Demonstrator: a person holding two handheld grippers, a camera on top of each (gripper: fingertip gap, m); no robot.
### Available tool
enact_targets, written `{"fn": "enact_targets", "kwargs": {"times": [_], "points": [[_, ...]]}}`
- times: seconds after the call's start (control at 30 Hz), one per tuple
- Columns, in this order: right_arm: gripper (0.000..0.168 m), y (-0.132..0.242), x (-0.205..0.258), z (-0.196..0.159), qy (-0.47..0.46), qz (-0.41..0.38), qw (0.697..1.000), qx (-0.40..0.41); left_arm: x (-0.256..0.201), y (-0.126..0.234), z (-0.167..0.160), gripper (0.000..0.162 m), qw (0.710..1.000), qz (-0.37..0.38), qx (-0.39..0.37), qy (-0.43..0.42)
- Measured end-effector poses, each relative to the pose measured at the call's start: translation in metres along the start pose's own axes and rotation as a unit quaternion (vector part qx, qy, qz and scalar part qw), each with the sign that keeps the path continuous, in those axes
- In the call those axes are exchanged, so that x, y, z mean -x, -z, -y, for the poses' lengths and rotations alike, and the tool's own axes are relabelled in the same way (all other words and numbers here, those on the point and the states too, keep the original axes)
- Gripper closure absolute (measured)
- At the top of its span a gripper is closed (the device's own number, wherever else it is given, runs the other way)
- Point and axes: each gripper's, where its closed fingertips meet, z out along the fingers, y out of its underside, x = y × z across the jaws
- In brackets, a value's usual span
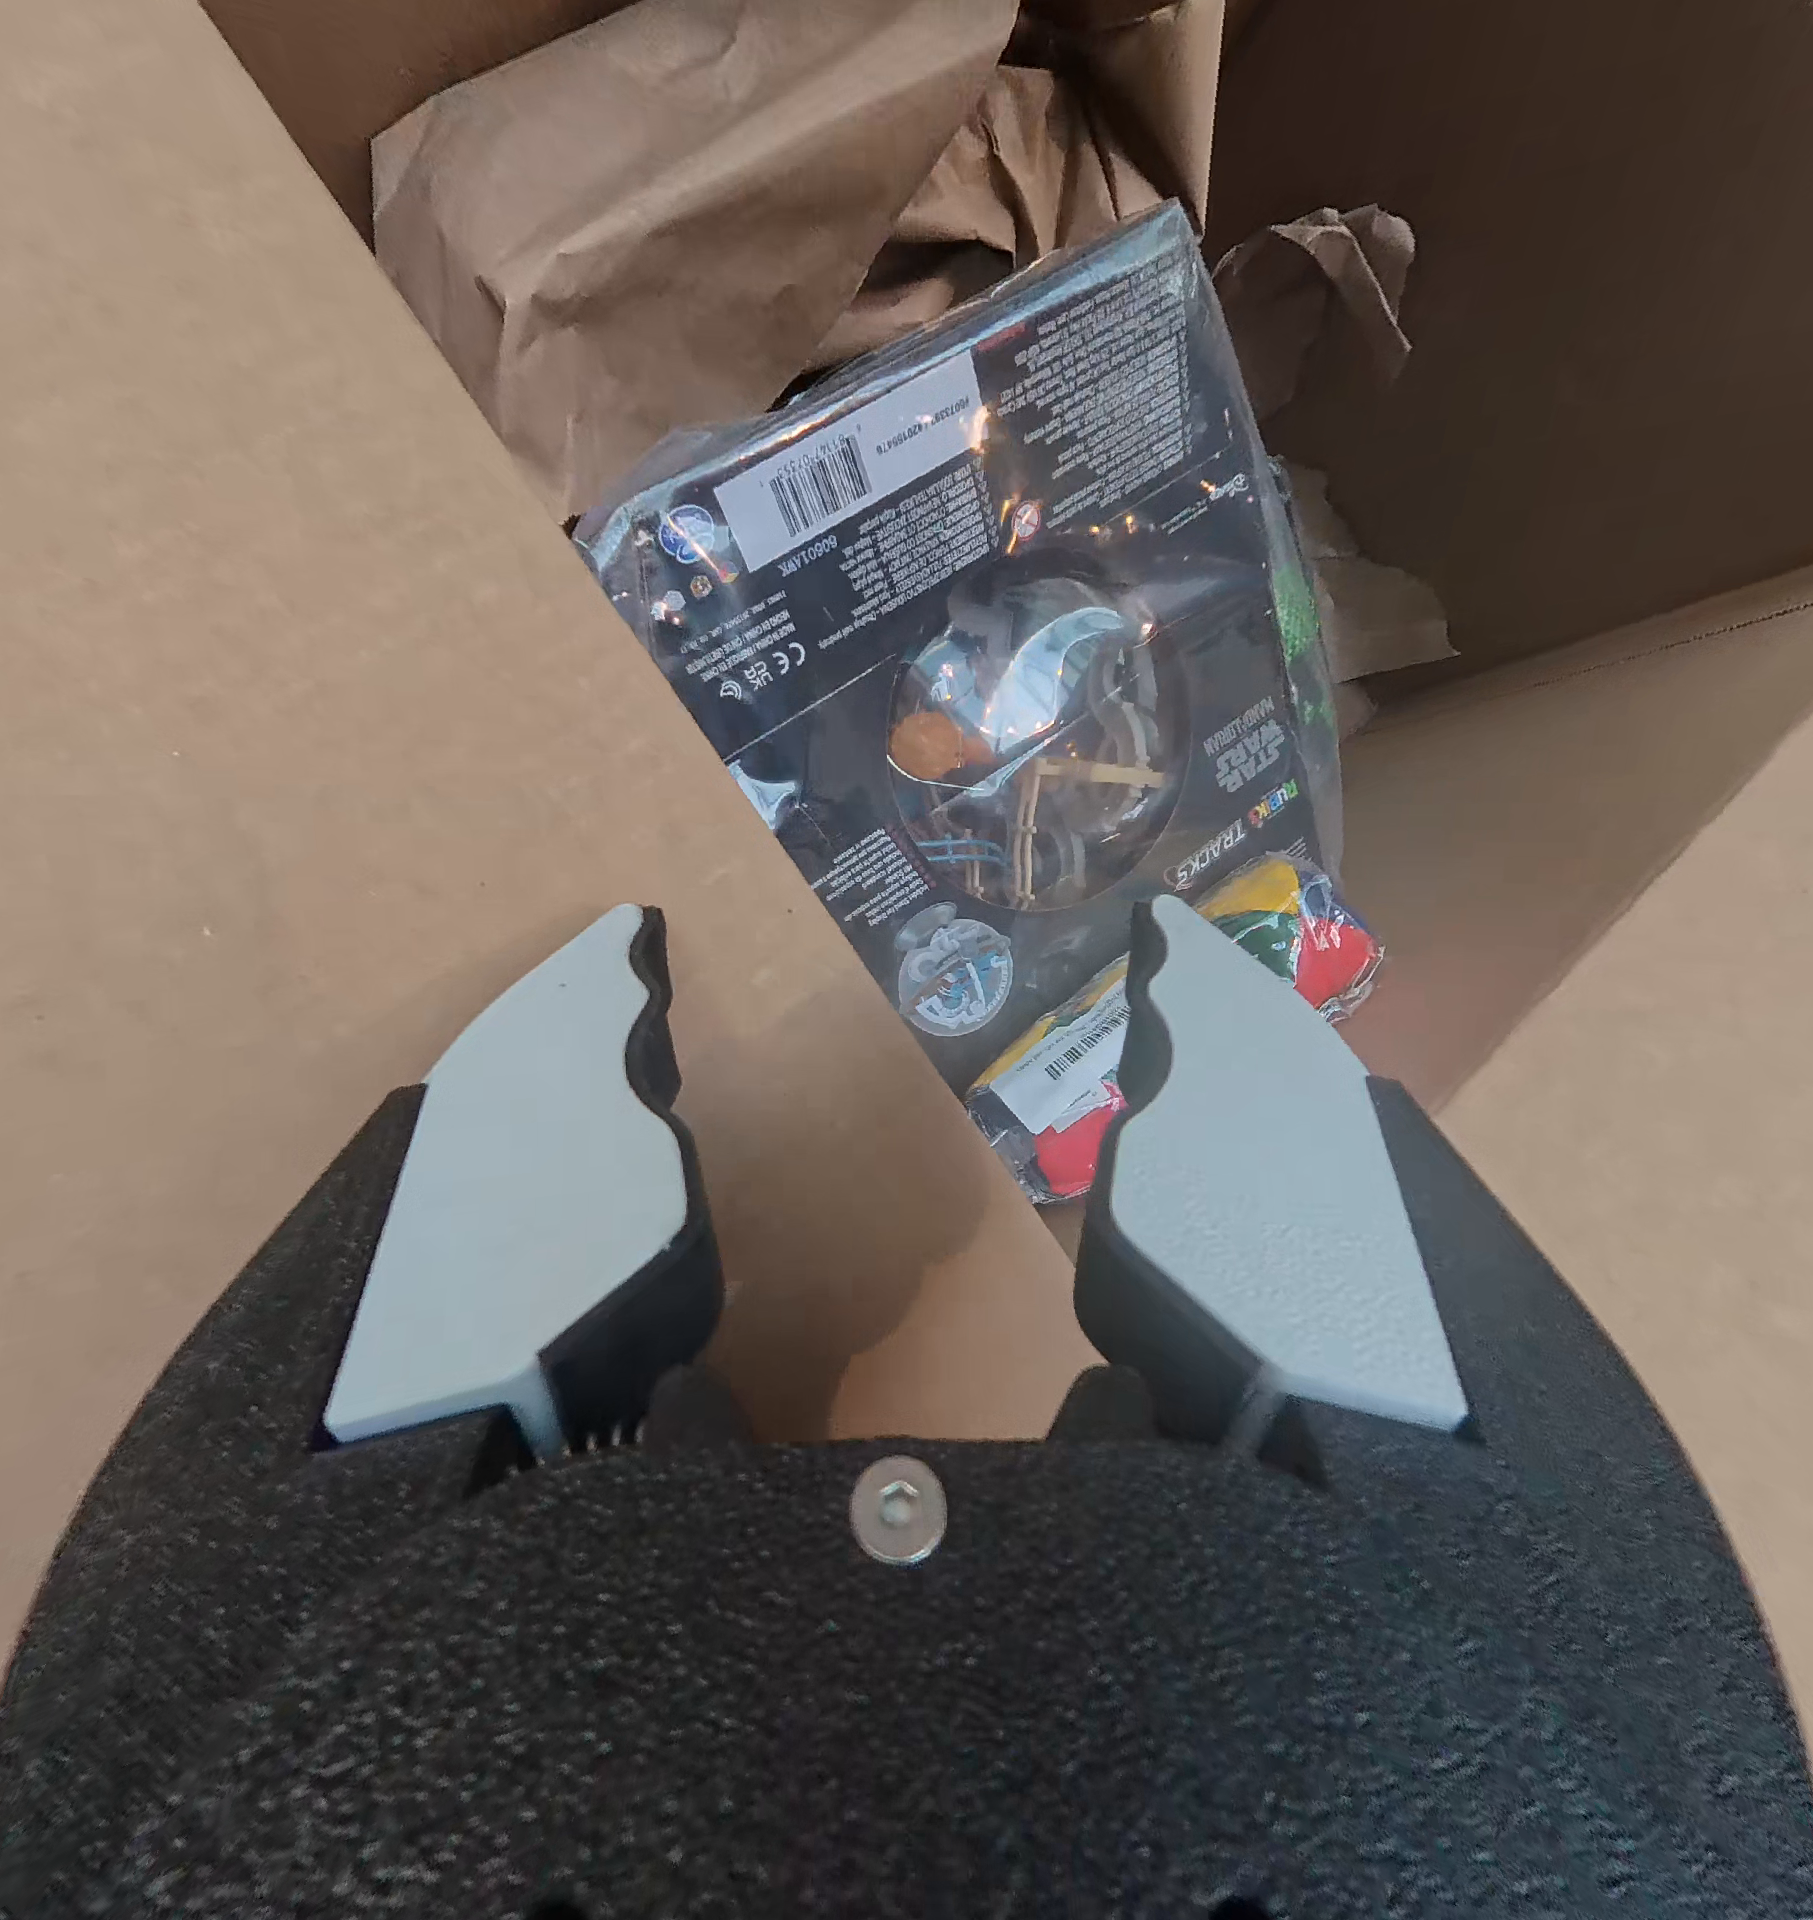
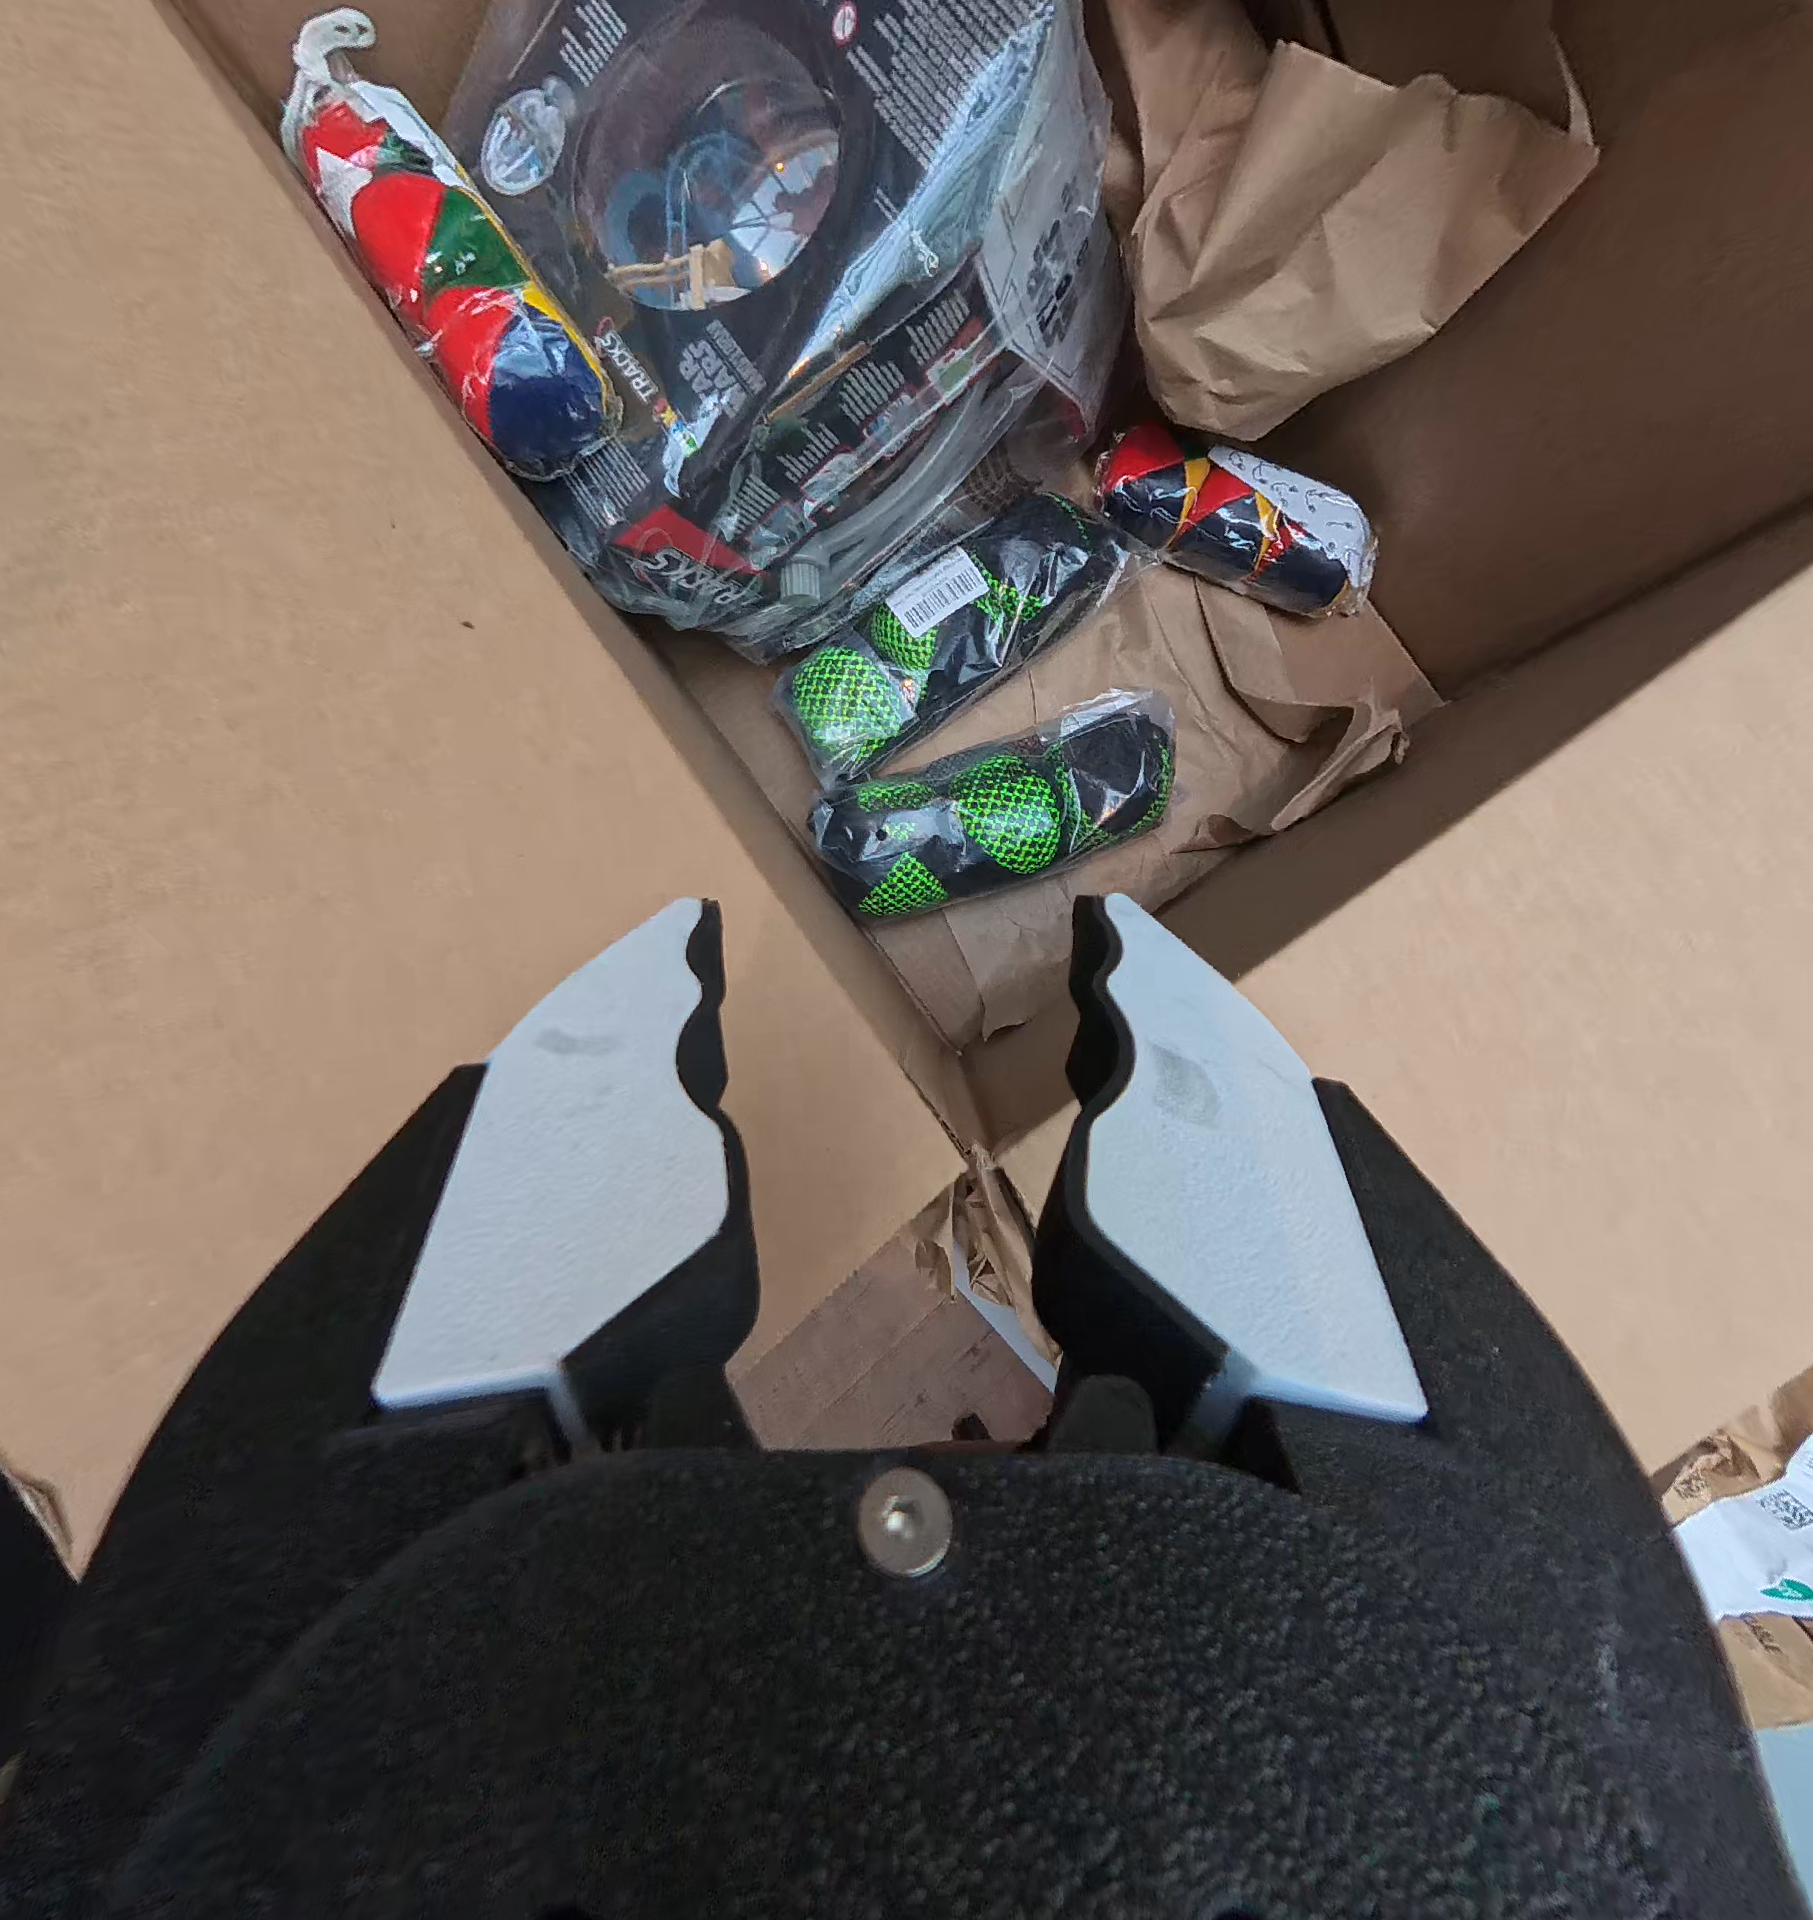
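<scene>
My left gripper (image 1: 897,940) is open and empty above an open cardboard box (image 1: 258,623). Just ahead of it a black boxed toy in clear plastic (image 1: 985,582) leans in the box, with a bag of red, green and yellow balls (image 1: 1286,935) beside its right fingertip. My right gripper (image 2: 897,930) is open and empty above the same box (image 2: 258,623). Nearest to it lie two bags of green-and-black balls (image 2: 995,821) (image 2: 933,623). Farther in are the black toy (image 2: 777,260), a multicoloured ball bag (image 2: 455,291) and another dark ball bag (image 2: 1234,520).
Crumpled brown packing paper (image 1: 694,208) (image 2: 1328,229) fills the far side and floor of the box. Wide box flaps (image 2: 1556,935) spread left and right of both grippers. A brown paper parcel with white labels (image 2: 1795,1538) lies outside the box at lower right.
</scene>
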Motion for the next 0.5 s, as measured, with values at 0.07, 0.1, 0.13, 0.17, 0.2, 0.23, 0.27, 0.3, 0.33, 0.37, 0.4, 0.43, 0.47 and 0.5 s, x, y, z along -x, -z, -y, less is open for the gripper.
{"fn": "enact_targets", "kwargs": {"times": [0.07,0.1,0.13,0.17,0.2,0.23,0.27,0.3,0.33,0.37,0.4,0.43,0.47,0.5], "points": [[0.103,-0.007,0.004,0.006,0.009,0.009,1.0,0.006,-0.002,0.001,-0.001,0.077,1.0,-0.005,-0.009,0.001],[0.103,-0.012,0.005,0.009,0.014,0.013,1.0,0.01,-0.003,0.001,-0.001,0.077,1.0,-0.007,-0.013,0.001],[0.103,-0.017,0.007,0.012,0.021,0.017,1.0,0.016,-0.004,0.002,-0.001,0.077,1.0,-0.008,-0.017,0.001],[0.102,-0.022,0.009,0.015,0.028,0.021,0.999,0.021,-0.005,0.002,-0.001,0.077,1.0,-0.008,-0.022,0.0],[0.102,-0.028,0.011,0.018,0.035,0.025,0.999,0.027,-0.006,0.002,-0.001,0.077,1.0,-0.009,-0.027,-0.002],[0.102,-0.035,0.012,0.022,0.04,0.029,0.998,0.03,-0.007,0.002,-0.001,0.077,0.999,-0.011,-0.03,-0.004],[0.102,-0.043,0.013,0.028,0.044,0.031,0.998,0.032,-0.009,0.002,0.0,0.077,0.999,-0.013,-0.033,-0.007],[0.101,-0.051,0.012,0.034,0.043,0.035,0.998,0.033,-0.01,0.002,0.0,0.078,0.999,-0.015,-0.036,-0.009],[0.1,-0.06,0.012,0.04,0.041,0.038,0.998,0.033,-0.011,0.002,0.0,0.078,0.999,-0.015,-0.039,-0.012],[0.1,-0.07,0.012,0.048,0.038,0.043,0.998,0.031,-0.012,0.002,0.001,0.078,0.999,-0.016,-0.041,-0.014],[0.098,-0.081,0.011,0.055,0.034,0.046,0.998,0.03,-0.013,0.002,0.001,0.078,0.999,-0.016,-0.043,-0.017],[0.098,-0.092,0.01,0.061,0.033,0.046,0.998,0.031,-0.013,0.001,0.002,0.078,0.999,-0.016,-0.046,-0.019],[0.097,-0.104,0.009,0.068,0.037,0.043,0.998,0.033,-0.014,0.002,0.002,0.078,0.998,-0.016,-0.048,-0.021],[0.096,-0.115,0.007,0.075,0.044,0.036,0.998,0.032,-0.015,0.002,0.002,0.078,0.998,-0.018,-0.052,-0.023]]}}
